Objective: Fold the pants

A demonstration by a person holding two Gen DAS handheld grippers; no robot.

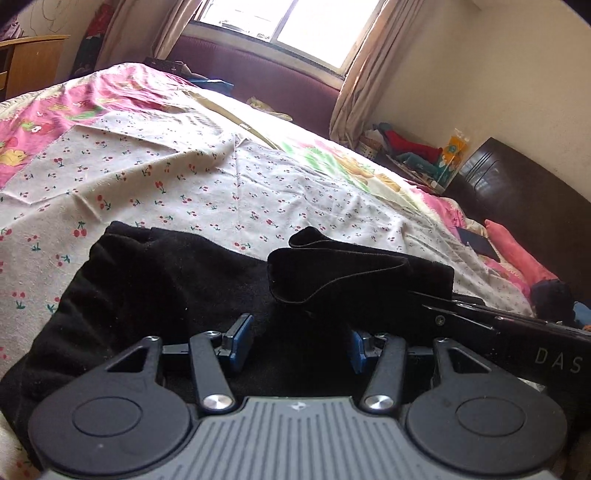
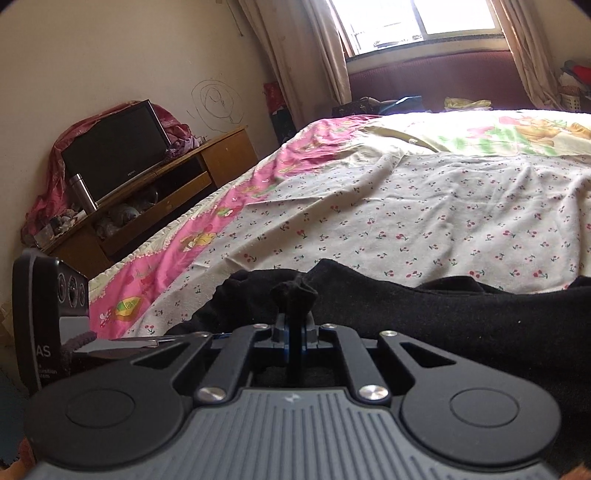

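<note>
1. In the left wrist view the left gripper point(image 1: 297, 345) fills the bottom of the frame, its blue pads point(image 1: 240, 341) standing apart with black cloth heaped between them. Whether the pads press on that cloth cannot be told.
2. In the right wrist view the right gripper point(image 2: 294, 332) sits at bottom centre, its jaws clenched on a pinch of the black pants point(image 2: 424, 317), and a small tuft of cloth sticks up just above the fingertips.
3. Writing: at the right edge of the left wrist view, the right gripper's body point(image 1: 517, 332) shows the letters "DAS". At the lower left of the right wrist view, the left gripper's body point(image 2: 44, 321) shows "AS" with smaller lines below that are too small to read.
4. Both grippers point forward and slightly down over the bed, side by side and close together.
5. The pants lie across the lower middle of both views on the cherry-print sheet point(image 1: 221, 177), with a folded hem point(image 1: 332, 273) raised at centre right in the left wrist view.
6. Beyond the sheet, a pink cartoon-print bedspread point(image 2: 207, 221) runs along the bed's edge.
7. In the right wrist view's left middle, a dark television point(image 2: 114, 151) stands on a wooden cabinet point(image 2: 207, 162), with a steel flask point(image 2: 83, 192) beside it.
8. Scribbles mark the wall above the cabinet.
9. Farthest off, a bright window point(image 1: 288, 26) with beige curtains point(image 1: 358, 74) sits at top centre.
</note>
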